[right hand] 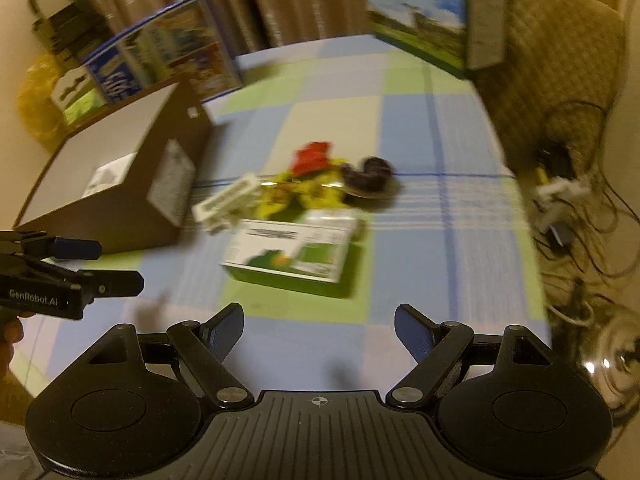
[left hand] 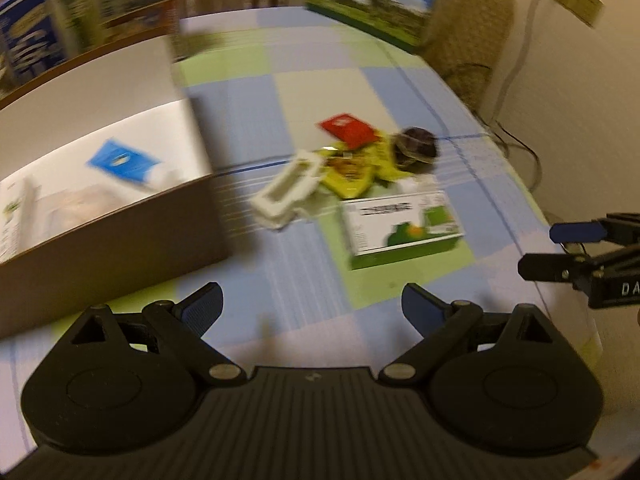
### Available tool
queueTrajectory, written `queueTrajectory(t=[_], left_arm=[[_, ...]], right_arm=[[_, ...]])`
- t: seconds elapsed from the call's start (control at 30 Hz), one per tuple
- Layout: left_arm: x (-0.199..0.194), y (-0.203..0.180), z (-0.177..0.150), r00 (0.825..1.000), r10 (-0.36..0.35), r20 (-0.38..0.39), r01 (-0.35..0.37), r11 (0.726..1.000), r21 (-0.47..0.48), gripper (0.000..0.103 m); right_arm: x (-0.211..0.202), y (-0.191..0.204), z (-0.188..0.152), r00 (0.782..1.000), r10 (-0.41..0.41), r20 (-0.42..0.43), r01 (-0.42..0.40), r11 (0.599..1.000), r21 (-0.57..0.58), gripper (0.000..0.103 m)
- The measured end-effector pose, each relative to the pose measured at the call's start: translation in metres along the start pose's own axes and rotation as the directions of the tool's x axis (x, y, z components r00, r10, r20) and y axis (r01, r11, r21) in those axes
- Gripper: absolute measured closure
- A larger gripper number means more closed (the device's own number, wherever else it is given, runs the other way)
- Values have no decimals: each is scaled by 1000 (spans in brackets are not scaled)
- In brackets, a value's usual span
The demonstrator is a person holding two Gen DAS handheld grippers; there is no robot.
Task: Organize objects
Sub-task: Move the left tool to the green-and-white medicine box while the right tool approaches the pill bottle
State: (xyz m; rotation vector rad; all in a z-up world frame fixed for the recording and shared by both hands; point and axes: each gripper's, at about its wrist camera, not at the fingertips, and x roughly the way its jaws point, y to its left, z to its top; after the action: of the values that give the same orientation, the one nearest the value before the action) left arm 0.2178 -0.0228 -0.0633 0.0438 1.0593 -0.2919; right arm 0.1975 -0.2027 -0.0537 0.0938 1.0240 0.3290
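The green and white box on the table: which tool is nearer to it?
Probably the right tool, but only slightly. The green and white box lies just ahead of it, while the left tool sits back and to the box's left.

I see the open carton (left hand: 120,216) at the table's (left hand: 400,92) left. Right of it lies a heap of packets (left hand: 352,160), with a flat box (left hand: 400,224) just before them.

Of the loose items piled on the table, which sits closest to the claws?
The green-and-white flat box; the white tray, yellow packets, red packet and dark object lie beyond it.
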Motion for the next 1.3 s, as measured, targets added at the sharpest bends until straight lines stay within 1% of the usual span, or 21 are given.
queueTrajectory(t=[0.13, 0.3, 0.47, 0.6, 0.7, 0.77, 0.83, 0.9, 1.03, 1.17, 1.3], left_arm=[[24, -22, 11, 999, -45, 5, 44, 996, 82, 9], [54, -39, 25, 997, -74, 12, 71, 980, 183, 9], [80, -55, 37, 995, -102, -8, 100, 954, 283, 9], [95, -69, 44, 990, -139, -11, 134, 922, 364, 9], [105, -77, 50, 986, -164, -19, 158, 900, 406, 9], [113, -80, 53, 984, -175, -31, 172, 888, 426, 9], [121, -81, 55, 981, -185, -58, 191, 878, 438, 8], [125, -81, 54, 977, -199, -82, 214, 873, 438, 9], [126, -82, 42, 977, -183, -112, 214, 859, 465, 11], [119, -81, 27, 969, -200, -144, 243, 867, 436, 16], [116, -81, 25, 974, -184, -134, 224, 882, 415, 20]], right_arm=[[-7, -29, -7, 999, -43, -6, 43, 997, 59, 23], [-14, -63, -14, 995, -99, -9, 99, 986, 138, 23], [-18, -89, -18, 992, -127, -16, 127, 969, 214, 23], [-21, -101, -21, 991, -130, -21, 131, 962, 239, 23], [-20, -106, -23, 991, -135, -27, 137, 958, 254, 23], [-20, -109, -25, 990, -139, -30, 141, 954, 263, 23], [-20, -111, -26, 989, -143, -34, 147, 951, 271, 23], [-20, -113, -29, 989, -146, -37, 150, 948, 280, 23], [-20, -117, -32, 987, -155, -44, 161, 941, 297, 23], [-20, -120, -34, 986, -160, -48, 167, 938, 303, 23], [-19, -121, -35, 985, -162, -52, 170, 938, 303, 23]])
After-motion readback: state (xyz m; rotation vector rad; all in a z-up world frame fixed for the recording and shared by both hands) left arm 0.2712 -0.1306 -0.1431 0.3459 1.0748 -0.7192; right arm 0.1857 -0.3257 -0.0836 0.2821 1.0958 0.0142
